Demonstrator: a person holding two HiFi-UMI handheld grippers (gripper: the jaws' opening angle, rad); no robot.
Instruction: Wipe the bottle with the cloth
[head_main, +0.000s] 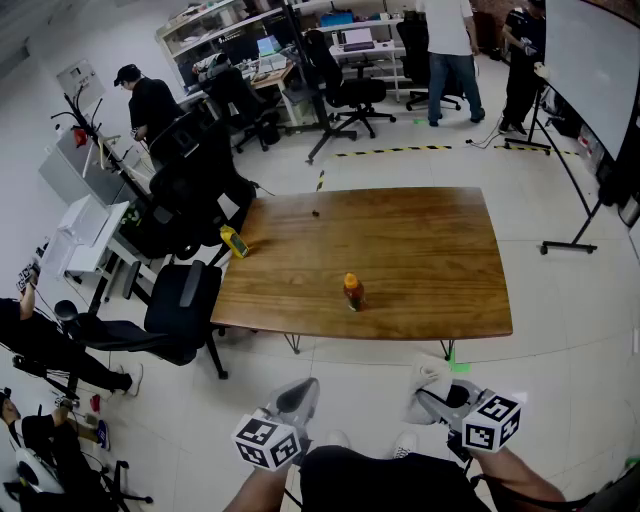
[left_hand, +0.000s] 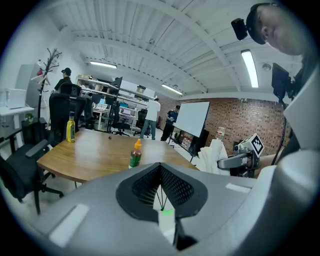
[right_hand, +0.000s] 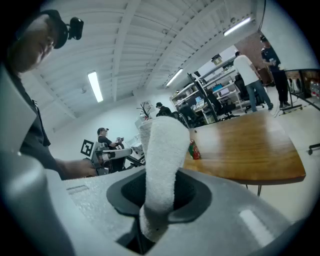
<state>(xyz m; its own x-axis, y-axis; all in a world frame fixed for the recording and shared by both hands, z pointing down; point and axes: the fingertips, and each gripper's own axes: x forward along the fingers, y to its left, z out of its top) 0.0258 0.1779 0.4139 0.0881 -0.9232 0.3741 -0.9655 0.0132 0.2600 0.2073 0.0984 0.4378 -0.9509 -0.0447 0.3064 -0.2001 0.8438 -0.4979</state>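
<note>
Office table (head_main: 420, 250) bears bottle (head_main: 353, 291); right hand-held gripper (head_main: 437, 398) grips cloth (right_hand: 162, 160), left hand-held gripper (left_hand: 161, 172) closed, seemingly empty.

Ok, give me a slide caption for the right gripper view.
Right gripper shut on a white cloth, with the bottle standing on the wooden table beyond.

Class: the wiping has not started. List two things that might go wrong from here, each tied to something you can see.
1. The bottle stands unheld near the table's front edge; a push from the cloth in the right gripper might topple it.
2. The left gripper is shut and empty; it must open before steadying the bottle.
</note>
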